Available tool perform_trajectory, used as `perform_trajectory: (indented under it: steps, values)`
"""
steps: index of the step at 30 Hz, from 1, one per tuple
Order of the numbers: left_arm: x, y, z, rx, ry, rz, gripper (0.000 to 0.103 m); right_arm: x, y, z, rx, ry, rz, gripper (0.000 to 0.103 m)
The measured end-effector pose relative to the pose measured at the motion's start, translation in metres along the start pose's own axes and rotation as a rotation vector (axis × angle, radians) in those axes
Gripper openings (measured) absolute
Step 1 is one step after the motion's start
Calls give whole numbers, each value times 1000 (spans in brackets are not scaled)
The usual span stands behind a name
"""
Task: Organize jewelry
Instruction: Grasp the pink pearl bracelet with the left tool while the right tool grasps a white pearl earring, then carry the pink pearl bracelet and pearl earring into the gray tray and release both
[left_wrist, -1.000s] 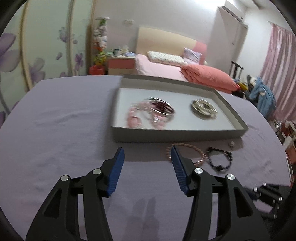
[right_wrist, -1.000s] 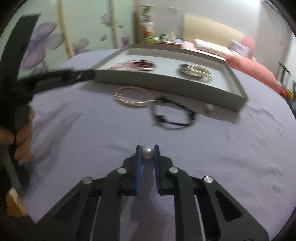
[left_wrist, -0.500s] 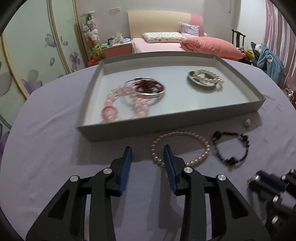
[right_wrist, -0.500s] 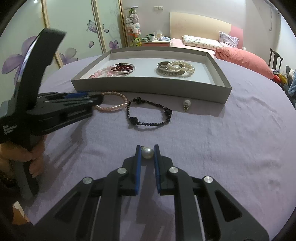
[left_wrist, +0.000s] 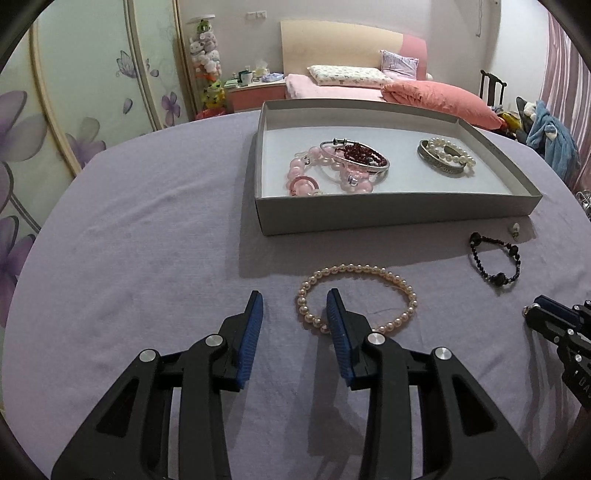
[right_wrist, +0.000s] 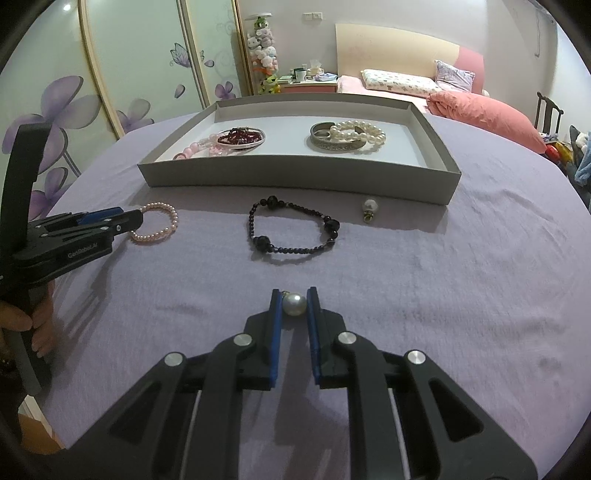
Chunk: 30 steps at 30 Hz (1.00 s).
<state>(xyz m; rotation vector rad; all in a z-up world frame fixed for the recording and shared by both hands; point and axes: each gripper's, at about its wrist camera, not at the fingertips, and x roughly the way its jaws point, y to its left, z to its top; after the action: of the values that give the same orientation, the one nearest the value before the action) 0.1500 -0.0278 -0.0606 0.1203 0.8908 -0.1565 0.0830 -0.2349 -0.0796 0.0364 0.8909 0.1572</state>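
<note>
Lavender cloth (left_wrist: 147, 229) covers the table; a bed stands behind. Grey tray (left_wrist: 388, 212) near the far edge holds pink beads, a dark red bracelet inside a silver bangle, and a white pearl bracelet on a metal cuff. In front of the tray lie pearl bracelet (left_wrist: 356, 297), black bead bracelet (right_wrist: 293, 230) and a small pearl charm (right_wrist: 369, 210). Left gripper (left_wrist: 295, 312): jaws apart, straddling the pearl bracelet's near left arc, having just narrowed. Right gripper (right_wrist: 293, 304): clamped on single pearl (right_wrist: 294, 304).

A bedroom — pink bed (left_wrist: 369, 83) by a cream headboard (left_wrist: 332, 44), floral wardrobe doors (left_wrist: 74, 92) at left.
</note>
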Motion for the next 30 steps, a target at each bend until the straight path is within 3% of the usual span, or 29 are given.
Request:
perform_trajectory:
  steps: [2,4,7,15,30]
  values:
    - [0,-1,-1,5,-2,-5,35,0,0,0,-1,0,-1,14]
    - [-1,-2,-2,10,-5,-10,18,0,0,0,-3,0,-3,14]
    - [-2,-3,-3,13,-6,-13,7,0,0,0,-2,0,-3,14]
    - [-9,6,-7,-29,-18,-59,6,-5,-10,2,59,-33,0,14]
    - [-48,9,-4,-96,-185,-145,6,-29,-9,18,95,-148,25,14]
